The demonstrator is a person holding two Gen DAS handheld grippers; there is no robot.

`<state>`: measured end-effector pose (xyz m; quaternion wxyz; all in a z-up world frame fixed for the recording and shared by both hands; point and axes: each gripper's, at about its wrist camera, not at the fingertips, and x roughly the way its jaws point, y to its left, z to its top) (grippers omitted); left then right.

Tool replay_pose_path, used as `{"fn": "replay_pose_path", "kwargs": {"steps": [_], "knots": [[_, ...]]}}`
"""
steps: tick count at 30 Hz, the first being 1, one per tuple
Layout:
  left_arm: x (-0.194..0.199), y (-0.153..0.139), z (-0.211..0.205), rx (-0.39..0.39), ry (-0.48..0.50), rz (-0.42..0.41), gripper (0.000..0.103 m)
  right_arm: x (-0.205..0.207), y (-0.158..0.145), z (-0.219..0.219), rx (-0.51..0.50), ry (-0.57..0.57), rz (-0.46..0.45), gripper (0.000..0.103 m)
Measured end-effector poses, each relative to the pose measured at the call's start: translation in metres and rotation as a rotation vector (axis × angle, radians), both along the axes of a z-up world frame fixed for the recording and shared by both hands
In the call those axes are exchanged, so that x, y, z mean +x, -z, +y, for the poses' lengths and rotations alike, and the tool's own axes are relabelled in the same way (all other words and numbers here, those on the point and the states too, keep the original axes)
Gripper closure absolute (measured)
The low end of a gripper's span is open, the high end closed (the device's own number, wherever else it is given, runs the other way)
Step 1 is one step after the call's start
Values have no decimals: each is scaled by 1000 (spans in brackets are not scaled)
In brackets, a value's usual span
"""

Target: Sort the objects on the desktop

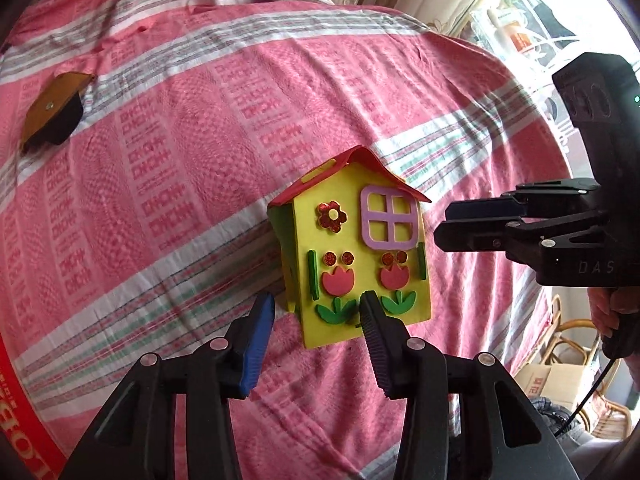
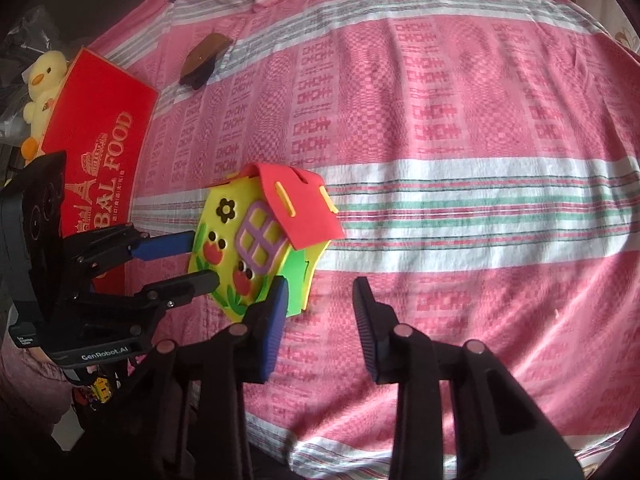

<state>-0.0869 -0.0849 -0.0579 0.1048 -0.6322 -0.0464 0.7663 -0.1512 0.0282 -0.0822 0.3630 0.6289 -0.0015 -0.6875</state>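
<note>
My left gripper (image 1: 316, 312) stands partly open at the foam house (image 1: 356, 240) in mid-frame; whether it grips, I cannot tell. My right gripper (image 2: 320, 300) gapes empty.

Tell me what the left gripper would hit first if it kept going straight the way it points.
Most likely the yellow foam toy house with the red roof: its lower edge sits just ahead of the left gripper, between the open jaws. Depth is hard to judge.
</note>
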Motion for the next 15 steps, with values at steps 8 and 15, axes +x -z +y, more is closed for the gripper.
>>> {"fn": "replay_pose_path", "kwargs": {"steps": [8, 15], "knots": [[1, 1, -1, 54, -32, -11, 73, 0, -13, -18, -9, -50, 65, 72], [3, 0, 3, 23, -25, 13, 73, -4, -10, -23, 13, -63, 85, 75]]}}
